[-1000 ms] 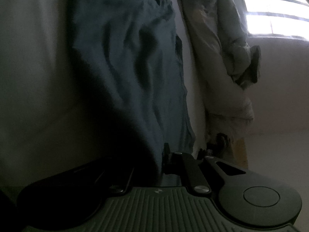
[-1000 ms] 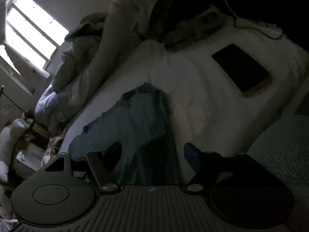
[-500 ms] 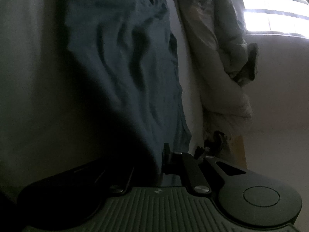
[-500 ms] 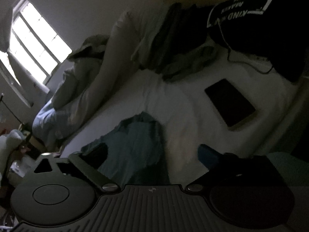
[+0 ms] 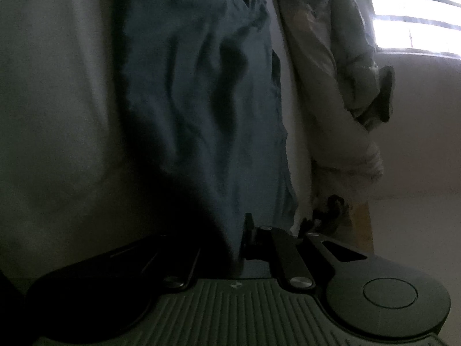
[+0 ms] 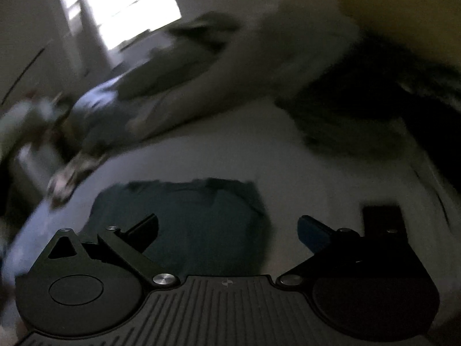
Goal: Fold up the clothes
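Observation:
A dark teal garment [image 5: 201, 101] lies spread and wrinkled on the white bed sheet [image 5: 57, 115]. My left gripper [image 5: 240, 239] is shut on the garment's near edge, with cloth pinched between the jaws. In the right wrist view the same garment [image 6: 201, 219] lies on the sheet just beyond my right gripper [image 6: 227, 230], which is open and empty above it. That view is blurred by motion.
A rumpled pale duvet [image 5: 340, 86] runs along the far side of the bed below a bright window [image 5: 415, 20]. In the right wrist view dark clothes [image 6: 374, 101] are piled at the right, and a dark flat device [image 6: 380, 216] lies on the sheet.
My right gripper has swung and turned, staying open; the garment now sits centred between its fingers. My left gripper keeps its hold and has barely moved.

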The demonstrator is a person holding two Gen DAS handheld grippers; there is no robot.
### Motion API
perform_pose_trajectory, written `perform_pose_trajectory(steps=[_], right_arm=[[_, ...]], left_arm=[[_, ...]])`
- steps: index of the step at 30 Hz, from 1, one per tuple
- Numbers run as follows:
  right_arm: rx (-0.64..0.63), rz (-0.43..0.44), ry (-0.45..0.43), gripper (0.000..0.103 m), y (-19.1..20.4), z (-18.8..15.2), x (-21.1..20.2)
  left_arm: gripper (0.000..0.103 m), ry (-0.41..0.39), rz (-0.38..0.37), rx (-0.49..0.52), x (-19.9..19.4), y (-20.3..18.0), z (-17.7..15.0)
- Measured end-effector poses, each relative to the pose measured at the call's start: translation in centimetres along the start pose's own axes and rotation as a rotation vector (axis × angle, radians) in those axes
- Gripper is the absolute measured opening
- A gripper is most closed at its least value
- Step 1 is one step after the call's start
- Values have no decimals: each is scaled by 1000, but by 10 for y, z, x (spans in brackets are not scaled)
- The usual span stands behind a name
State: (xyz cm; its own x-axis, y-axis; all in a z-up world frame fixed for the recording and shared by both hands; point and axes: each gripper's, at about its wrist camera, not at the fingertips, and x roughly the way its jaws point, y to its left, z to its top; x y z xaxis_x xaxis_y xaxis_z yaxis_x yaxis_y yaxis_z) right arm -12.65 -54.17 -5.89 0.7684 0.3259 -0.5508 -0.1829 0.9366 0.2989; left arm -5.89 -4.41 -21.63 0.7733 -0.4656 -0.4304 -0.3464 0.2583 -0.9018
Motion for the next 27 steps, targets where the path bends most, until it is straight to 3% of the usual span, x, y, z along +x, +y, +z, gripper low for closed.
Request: perform_pose_trajectory(steps=[5, 10, 13, 19, 23, 27], right_arm=[[-238, 137, 100, 103, 30, 60, 61], [-399, 288, 299, 103, 76, 103, 141], [-516, 382, 421, 103, 104, 116, 192], [-614, 561, 672, 103, 137, 131, 280], [-700, 594, 757, 103, 148, 132, 339], [-721, 628, 853, 103, 147, 128, 387]], left_arm=[[9, 7, -3, 5, -6, 5, 0], [9, 5, -9, -4, -3, 5, -2], [9, 6, 5, 18, 0, 4, -4], [9, 13, 0, 15, -1, 3, -3], [9, 21, 4, 113, 1, -1, -1], [9, 39, 8, 134, 1, 4, 1]])
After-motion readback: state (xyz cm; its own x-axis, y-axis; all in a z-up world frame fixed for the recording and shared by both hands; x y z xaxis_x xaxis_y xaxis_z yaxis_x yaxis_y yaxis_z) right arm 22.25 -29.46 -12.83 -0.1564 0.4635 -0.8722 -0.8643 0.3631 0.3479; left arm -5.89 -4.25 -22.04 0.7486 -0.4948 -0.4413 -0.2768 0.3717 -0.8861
